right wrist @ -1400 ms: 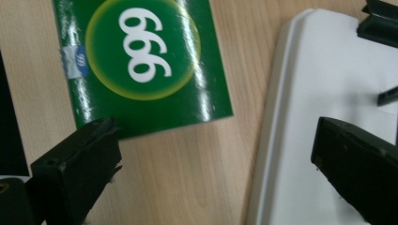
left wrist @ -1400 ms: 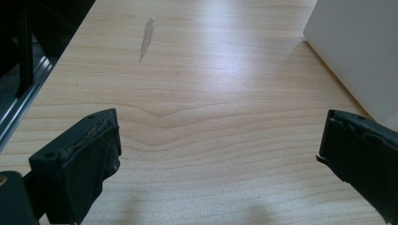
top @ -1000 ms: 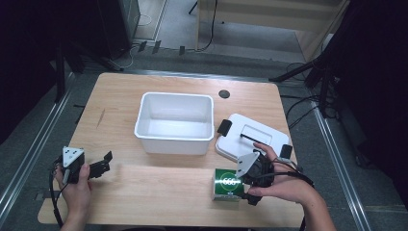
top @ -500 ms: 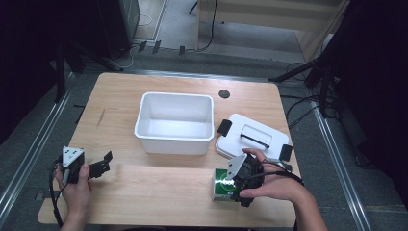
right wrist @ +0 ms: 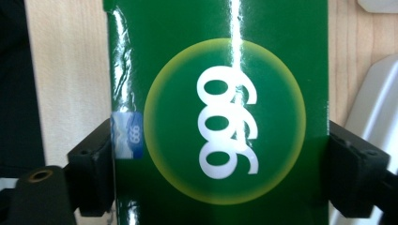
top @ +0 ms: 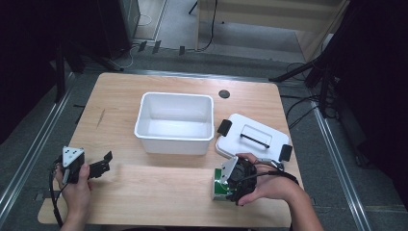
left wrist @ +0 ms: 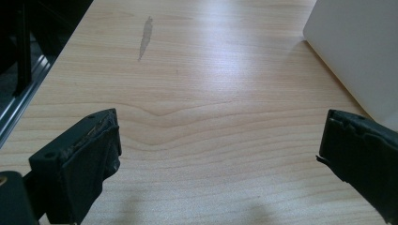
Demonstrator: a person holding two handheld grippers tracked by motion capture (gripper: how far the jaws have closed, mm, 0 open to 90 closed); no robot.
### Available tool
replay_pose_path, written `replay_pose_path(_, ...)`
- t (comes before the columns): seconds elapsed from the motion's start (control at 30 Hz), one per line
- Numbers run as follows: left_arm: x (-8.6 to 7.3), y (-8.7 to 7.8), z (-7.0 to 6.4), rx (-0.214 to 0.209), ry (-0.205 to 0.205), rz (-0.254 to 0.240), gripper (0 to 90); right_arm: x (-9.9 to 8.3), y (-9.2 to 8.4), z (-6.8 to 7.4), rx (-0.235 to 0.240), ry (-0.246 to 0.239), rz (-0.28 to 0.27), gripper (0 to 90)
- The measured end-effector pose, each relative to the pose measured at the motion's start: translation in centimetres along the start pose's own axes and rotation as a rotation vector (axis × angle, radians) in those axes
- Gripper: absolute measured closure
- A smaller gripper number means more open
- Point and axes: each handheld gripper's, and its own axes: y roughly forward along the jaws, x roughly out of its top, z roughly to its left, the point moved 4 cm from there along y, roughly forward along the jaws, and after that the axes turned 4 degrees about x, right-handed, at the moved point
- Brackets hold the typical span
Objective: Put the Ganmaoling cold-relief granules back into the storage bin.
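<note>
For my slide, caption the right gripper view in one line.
Right tongs closing around a glossy green cardboard box lying on the pale wooden table.

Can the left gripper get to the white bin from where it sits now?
Probably yes. The left gripper is open over bare table, and nothing lies between it and the white bin just ahead to its right.
</note>
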Motion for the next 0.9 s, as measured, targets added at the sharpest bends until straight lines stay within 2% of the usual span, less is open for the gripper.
replay_pose_path(0.23,0.0,0.0,0.0,0.000,0.000,0.000,0.0,0.4,-0.4,0.0,0.010,-0.009,0.004,16.4)
replay_pose_path(0.3,0.0,0.0,0.0,0.000,0.000,0.000,0.0,0.5,-0.6,-0.2,0.017,-0.025,-0.003,16.5)
replay_pose_path(0.73,0.0,0.0,0.0,0.000,0.000,0.001,0.0,0.9,-2.6,-1.4,-0.034,-0.035,-0.012,16.6)
replay_pose_path(0.9,0.0,0.0,0.0,-0.002,0.000,0.000,0.0,1.3,-3.6,-2.0,-0.038,-0.042,-0.025,16.7)
